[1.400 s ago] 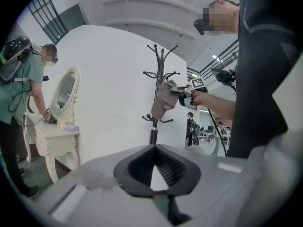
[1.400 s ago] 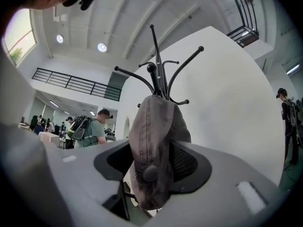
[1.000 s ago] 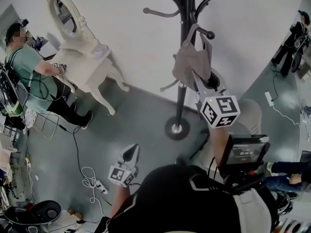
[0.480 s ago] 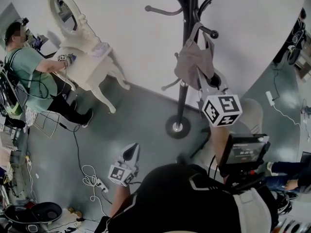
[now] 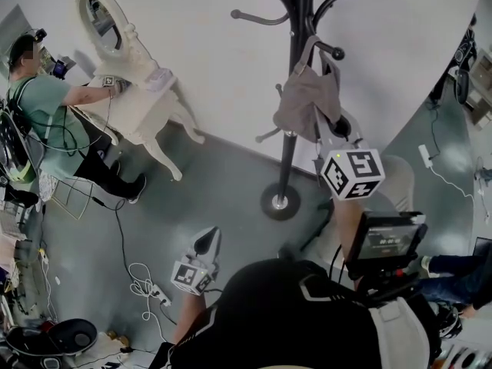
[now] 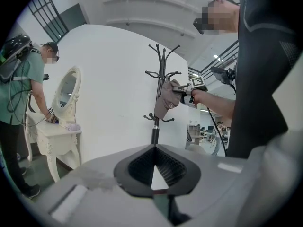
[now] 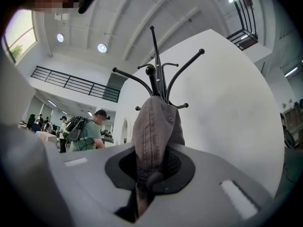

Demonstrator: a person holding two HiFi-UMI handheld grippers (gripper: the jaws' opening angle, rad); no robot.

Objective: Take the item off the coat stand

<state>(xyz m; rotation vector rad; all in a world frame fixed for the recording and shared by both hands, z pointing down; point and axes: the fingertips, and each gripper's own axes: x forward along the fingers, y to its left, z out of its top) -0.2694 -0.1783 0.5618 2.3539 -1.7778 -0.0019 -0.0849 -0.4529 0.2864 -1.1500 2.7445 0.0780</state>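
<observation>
A grey cap hangs from a hook of the black coat stand. My right gripper is raised to the cap's lower edge, just right of the pole. In the right gripper view the cap fills the space between the jaws, which are closing, and the pads pinch its fabric at the right gripper. The stand's hooks rise behind it. My left gripper hangs low over the floor, shut with nothing in it. Its own view shows the left gripper and the cap far off.
A white dressing table with an oval mirror stands at the left against the curved white wall. A person in a green shirt works at it. Cables lie on the grey floor. The stand's round base sits ahead of me.
The right gripper has stayed at the cap's lower edge, hardly shifting. The person at the dressing table has moved a hand along the tabletop. The left gripper has not moved.
</observation>
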